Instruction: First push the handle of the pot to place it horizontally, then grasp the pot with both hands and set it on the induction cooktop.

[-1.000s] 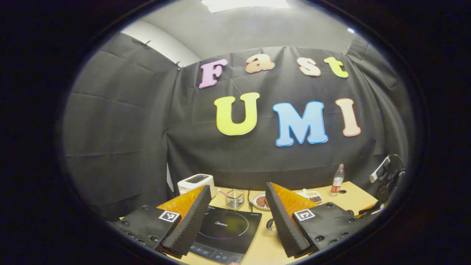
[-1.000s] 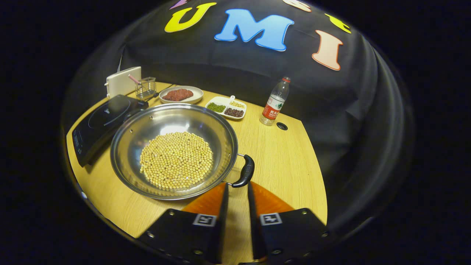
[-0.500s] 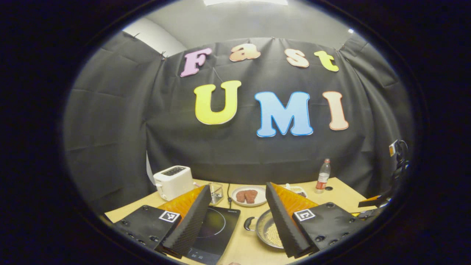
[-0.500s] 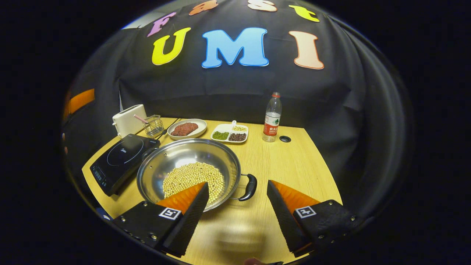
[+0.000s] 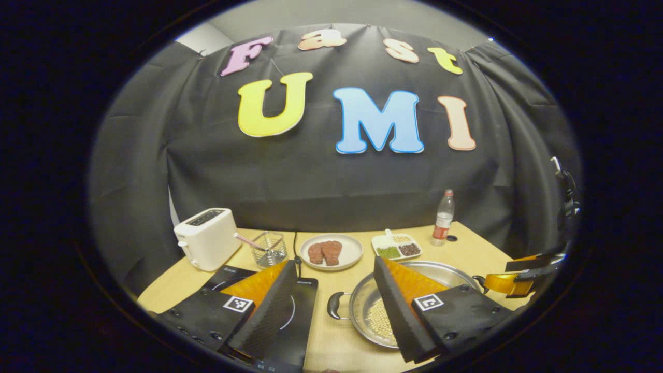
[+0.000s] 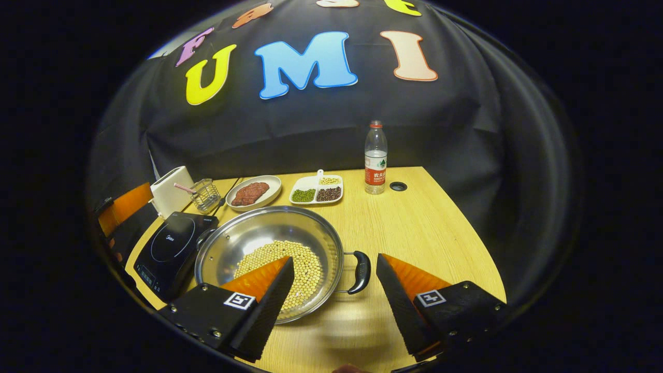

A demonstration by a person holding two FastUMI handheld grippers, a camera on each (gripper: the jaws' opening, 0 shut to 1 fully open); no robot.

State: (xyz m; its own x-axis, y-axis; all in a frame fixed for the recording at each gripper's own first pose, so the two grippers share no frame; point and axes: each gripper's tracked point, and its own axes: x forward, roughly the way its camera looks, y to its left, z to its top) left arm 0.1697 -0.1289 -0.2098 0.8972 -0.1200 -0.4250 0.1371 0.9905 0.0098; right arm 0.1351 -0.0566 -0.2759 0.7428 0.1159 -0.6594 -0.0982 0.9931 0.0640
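A steel pot (image 6: pixel 259 238) holding yellow beans (image 6: pixel 295 261) stands on the wooden table, just right of the black induction cooktop (image 6: pixel 171 248). Its right black handle (image 6: pixel 361 264) lies between the fingers of my open right gripper (image 6: pixel 334 259), which hovers above and short of it. In the left gripper view the pot (image 5: pixel 362 305) sits at lower right with its left handle (image 5: pixel 334 305) beside the cooktop (image 5: pixel 305 321). My left gripper (image 5: pixel 335 261) is open and held above the table. The right gripper (image 5: pixel 518 277) shows far right by the pot's rim.
Along the back stand a white toaster (image 5: pixel 207 238), a wire basket (image 5: pixel 269 248), a plate of meat (image 5: pixel 331 251), a divided dish of beans (image 5: pixel 396 247) and a water bottle (image 6: pixel 375 158). A cable hole (image 6: pixel 398 186) lies beside the bottle.
My right gripper has gone from shut to open and drawn back from the pot's right handle. The left gripper has tilted down and swung right, bringing the pot into its view.
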